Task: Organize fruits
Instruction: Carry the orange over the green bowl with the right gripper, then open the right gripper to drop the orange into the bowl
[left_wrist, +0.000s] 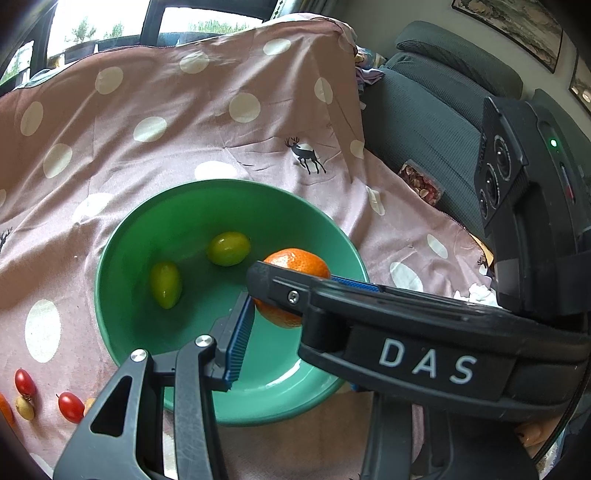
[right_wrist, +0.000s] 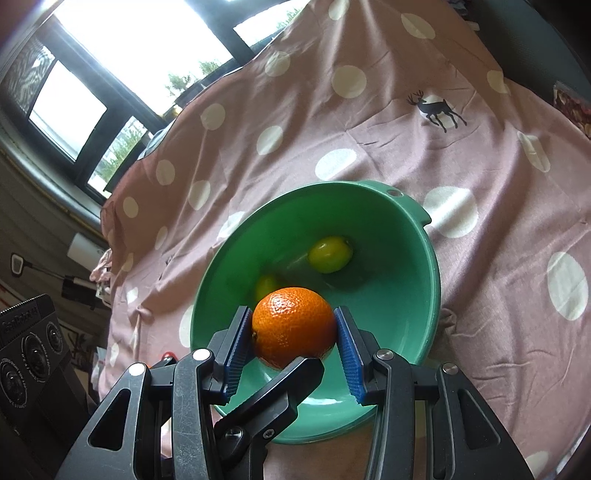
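Orange (right_wrist: 291, 325) clamped by both grippers (right_wrist: 291, 332) over green bowl (right_wrist: 417, 236), spotted pink cloth (right_wrist: 498, 177), window (right_wrist: 140, 44) behind

Both fisheye views look steeply down along their claws, close above the green bowl (left_wrist: 122, 236) on the spotted pink cloth (left_wrist: 184, 122). They share the bowl, its orange (right_wrist: 293, 326), green fruits (right_wrist: 330, 254) and the deer print (right_wrist: 437, 107).

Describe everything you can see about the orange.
The orange is round, bright, with pebbled, glossy peel and a small dark stem spot on its left side. It looks whole. The right gripper clamps it between blue ribbed pads, holding it inside the green bowl, above two green fruits. The left gripper crosses in front of it.
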